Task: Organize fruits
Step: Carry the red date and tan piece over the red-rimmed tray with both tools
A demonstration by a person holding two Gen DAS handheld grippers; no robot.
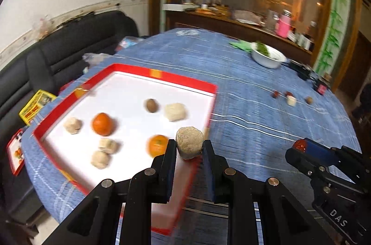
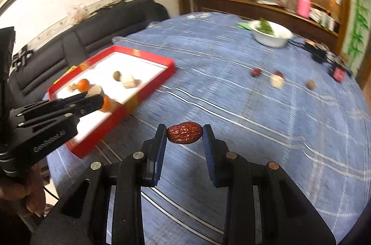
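Red date (image 2: pixel 184 135) in right hand-held gripper (image 2: pixel 184 136)

The surface (image 2: pixel 231 91), under a blue plaid cloth, carries a red-rimmed white tray (image 2: pixel 148 82) toward nine o'clock and a white bowl (image 2: pixel 272 35) of greens near one o'clock. Around two o'clock lie loose pieces: two red dates (image 2: pixel 255 72), a pale chunk (image 2: pixel 277 82) and a brown nut (image 2: pixel 310 84).
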